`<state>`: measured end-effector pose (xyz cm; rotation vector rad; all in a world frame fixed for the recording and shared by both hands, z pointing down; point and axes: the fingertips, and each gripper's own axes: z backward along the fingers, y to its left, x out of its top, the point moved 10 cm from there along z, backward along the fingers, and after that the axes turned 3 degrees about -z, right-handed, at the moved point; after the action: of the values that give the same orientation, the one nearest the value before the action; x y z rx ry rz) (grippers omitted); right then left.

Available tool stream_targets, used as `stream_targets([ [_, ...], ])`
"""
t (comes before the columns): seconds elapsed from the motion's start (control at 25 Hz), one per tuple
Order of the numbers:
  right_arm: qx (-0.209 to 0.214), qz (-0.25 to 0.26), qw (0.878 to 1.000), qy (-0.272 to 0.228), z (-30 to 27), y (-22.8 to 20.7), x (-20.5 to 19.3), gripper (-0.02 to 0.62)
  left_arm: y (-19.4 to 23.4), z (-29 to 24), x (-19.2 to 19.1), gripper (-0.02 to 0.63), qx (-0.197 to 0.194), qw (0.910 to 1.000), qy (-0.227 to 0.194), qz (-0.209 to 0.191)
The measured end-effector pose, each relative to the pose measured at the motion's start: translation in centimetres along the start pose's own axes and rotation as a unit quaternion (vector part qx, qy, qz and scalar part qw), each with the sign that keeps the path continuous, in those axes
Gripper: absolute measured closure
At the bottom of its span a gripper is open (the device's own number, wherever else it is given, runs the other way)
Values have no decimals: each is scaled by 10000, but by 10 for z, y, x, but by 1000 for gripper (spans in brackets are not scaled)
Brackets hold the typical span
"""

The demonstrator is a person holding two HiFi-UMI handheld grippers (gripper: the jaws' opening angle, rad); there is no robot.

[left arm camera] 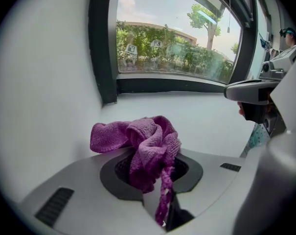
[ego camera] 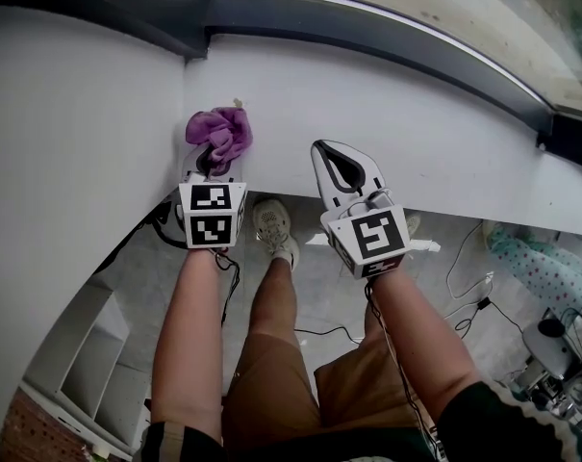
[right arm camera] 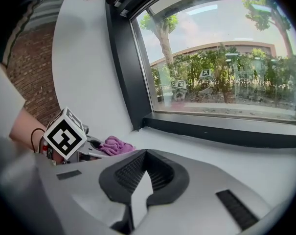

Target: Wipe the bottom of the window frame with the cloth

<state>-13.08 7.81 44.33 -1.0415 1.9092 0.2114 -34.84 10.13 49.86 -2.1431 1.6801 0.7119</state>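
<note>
A: Status on the wipe?
B: Left gripper [left arm camera: 152,180] is clamped on the purple cloth [left arm camera: 147,140]. The cloth is bunched in a wad at the jaw tips, with one tail hanging down between them.
A: Where's the wad relative to the frame?
B: Over the white sill [ego camera: 435,128], right at the tip of the left gripper; can't tell if it touches. The side wall [ego camera: 79,114] is close on that gripper's left. The dark bottom rail of the window frame [ego camera: 396,38] is ahead of the gripper, well apart from the cloth. No contact.
A: Right side?
B: Right gripper [right arm camera: 144,177] has its jaws closed together, nothing between them. It hovers over the sill just right of the left gripper, pointing at the same rail.
A: So, progress?
B: My read: grasp is done, wiping isn't under way. The cloth is off the rail. The rail looks the same along its length, so I can't tell if any stretch is already wiped.
A: What's left?
B: Push the cloth forward to the rail's corner ahead of the left gripper, then sweep right along the whole rail.
</note>
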Motion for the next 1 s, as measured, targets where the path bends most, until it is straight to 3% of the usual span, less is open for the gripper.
stream_targets([
  [0.24, -165, -42, 9998, -111, 5, -4, 7, 581, 2, 0, 0, 508, 111, 9999, -24, -127],
  [0.52, -369, -214, 9984, -359, 29, -8, 27, 581, 5, 25, 10, 508, 301, 9973, -545, -378],
  [0.8, -5, 32, 9990, -455, 84, -6, 59, 581, -21, 93, 62, 508, 503, 9914, -1169, -319],
  [1.0, 105, 230, 9980, -580, 140, -5, 122, 581, -67, 162, 109, 508, 364, 9882, -1465, -256],
])
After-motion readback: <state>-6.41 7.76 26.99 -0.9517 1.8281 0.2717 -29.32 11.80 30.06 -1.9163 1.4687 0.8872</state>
